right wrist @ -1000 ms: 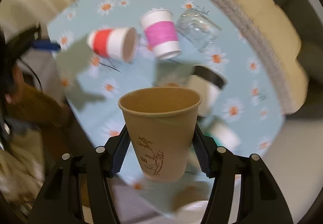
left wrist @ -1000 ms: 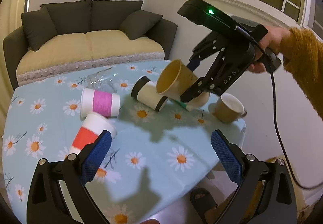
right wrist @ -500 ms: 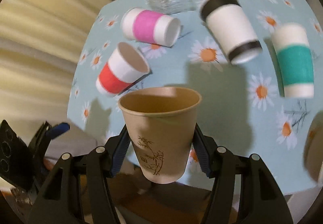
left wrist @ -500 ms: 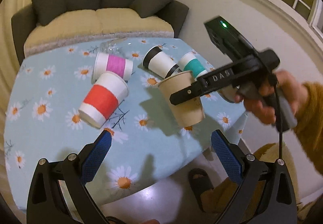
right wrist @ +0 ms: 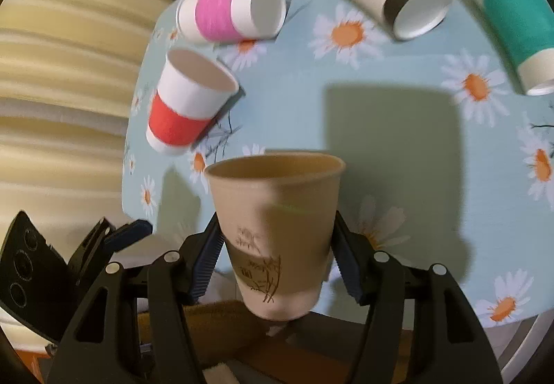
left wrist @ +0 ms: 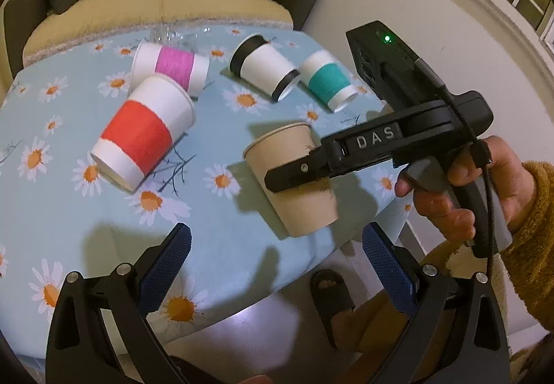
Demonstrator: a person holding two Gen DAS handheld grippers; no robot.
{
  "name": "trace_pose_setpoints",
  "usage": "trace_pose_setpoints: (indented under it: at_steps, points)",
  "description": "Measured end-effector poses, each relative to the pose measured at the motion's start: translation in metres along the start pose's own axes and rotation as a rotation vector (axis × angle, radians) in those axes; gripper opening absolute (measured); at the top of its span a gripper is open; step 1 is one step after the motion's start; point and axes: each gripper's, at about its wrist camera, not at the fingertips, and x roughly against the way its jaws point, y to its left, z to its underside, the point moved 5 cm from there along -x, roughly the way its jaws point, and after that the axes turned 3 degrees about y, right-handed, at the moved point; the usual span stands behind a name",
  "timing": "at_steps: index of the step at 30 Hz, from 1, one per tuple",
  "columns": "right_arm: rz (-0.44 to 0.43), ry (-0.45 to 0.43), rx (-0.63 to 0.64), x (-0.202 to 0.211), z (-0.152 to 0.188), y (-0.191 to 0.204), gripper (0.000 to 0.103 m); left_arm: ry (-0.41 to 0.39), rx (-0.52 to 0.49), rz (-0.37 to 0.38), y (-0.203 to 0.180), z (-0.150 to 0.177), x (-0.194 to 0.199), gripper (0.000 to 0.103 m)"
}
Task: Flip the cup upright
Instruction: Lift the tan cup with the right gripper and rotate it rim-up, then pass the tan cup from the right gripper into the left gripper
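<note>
Bench [left wrist: 242, 245] with daisy cloth carries four cups lying on sides: red cup [left wrist: 142, 138], pink cup [left wrist: 171, 67], black-rimmed cup [left wrist: 265, 70], teal cup [left wrist: 329, 81].

Brown cup [right wrist: 277, 231] is clamped in right hand-held gripper [right wrist: 277, 259], mouth up, near bench front edge; contact with cloth cannot be told.

Left hand-held gripper [left wrist: 277, 262] is held apart, empty, near bench edge.

Risks:
- cup set too near edge, falls off on release.
- base placed tilted, topples when let go.
- thin paper wall crushed if squeezed harder.
</note>
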Motion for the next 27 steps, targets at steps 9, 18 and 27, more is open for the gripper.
trace_pose_setpoints:
  at_steps: [9,18,27]
  points:
    - [-0.001,0.001,0.022,0.003,0.002,0.004,0.067,0.013,0.033,-0.002,0.009,-0.003,-0.008,0.096]
    - [-0.057,-0.070,0.006,0.048,0.003,0.002,0.068,0.012,0.065,0.012,0.009,-0.011,-0.015,0.096]
    - [-0.122,-0.164,-0.036,0.105,0.020,-0.026,0.068,0.060,0.169,-0.005,0.004,-0.026,-0.037,0.096]
